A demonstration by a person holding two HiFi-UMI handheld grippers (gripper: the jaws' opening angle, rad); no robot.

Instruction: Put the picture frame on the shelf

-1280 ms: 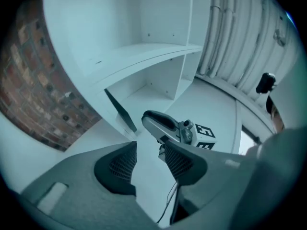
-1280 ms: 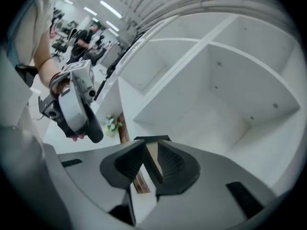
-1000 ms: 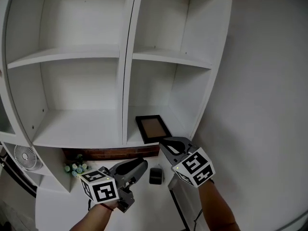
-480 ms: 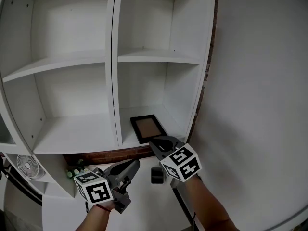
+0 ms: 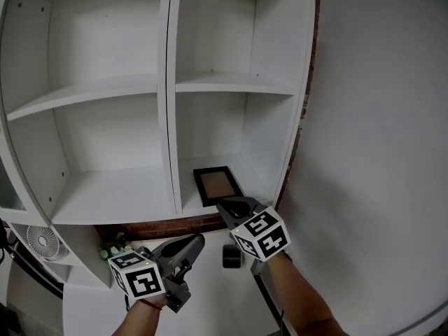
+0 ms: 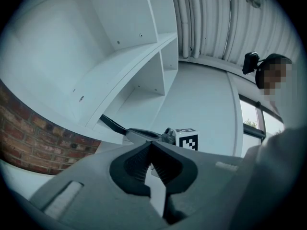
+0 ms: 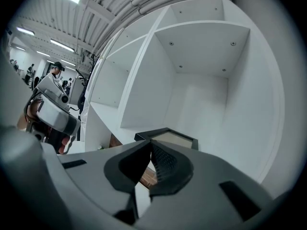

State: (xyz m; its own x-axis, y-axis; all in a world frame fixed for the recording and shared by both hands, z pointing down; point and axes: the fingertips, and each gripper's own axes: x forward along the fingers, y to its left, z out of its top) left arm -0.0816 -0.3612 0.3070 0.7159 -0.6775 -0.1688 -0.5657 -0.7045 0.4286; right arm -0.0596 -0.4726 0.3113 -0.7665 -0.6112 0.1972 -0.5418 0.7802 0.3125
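The black picture frame [image 5: 216,185] with a brown inside lies flat on the lower right shelf board [image 5: 248,175] of the white shelf unit; it also shows in the right gripper view [image 7: 168,136], just past the jaws. My right gripper [image 5: 227,206] hovers at the front edge of that shelf, just short of the frame, shut with nothing in it. My left gripper [image 5: 195,242] hangs lower and to the left, below the shelf, also shut and empty. In the left gripper view the jaws [image 6: 151,150] meet tip to tip, with the right gripper [image 6: 144,135] beyond them.
The white shelf unit [image 5: 168,110] has several bare compartments. A brick strip [image 5: 164,225] runs under the lower shelves. A small white fan [image 5: 38,238] and artificial flowers [image 5: 112,247] sit lower left. A small dark object [image 5: 231,255] rests between my grippers. A plain white wall [image 5: 378,152] fills the right.
My left gripper's jaws have come together. Both grippers sit slightly left of and lower than a second ago as the head view swung right; the frame stays flat on the shelf.
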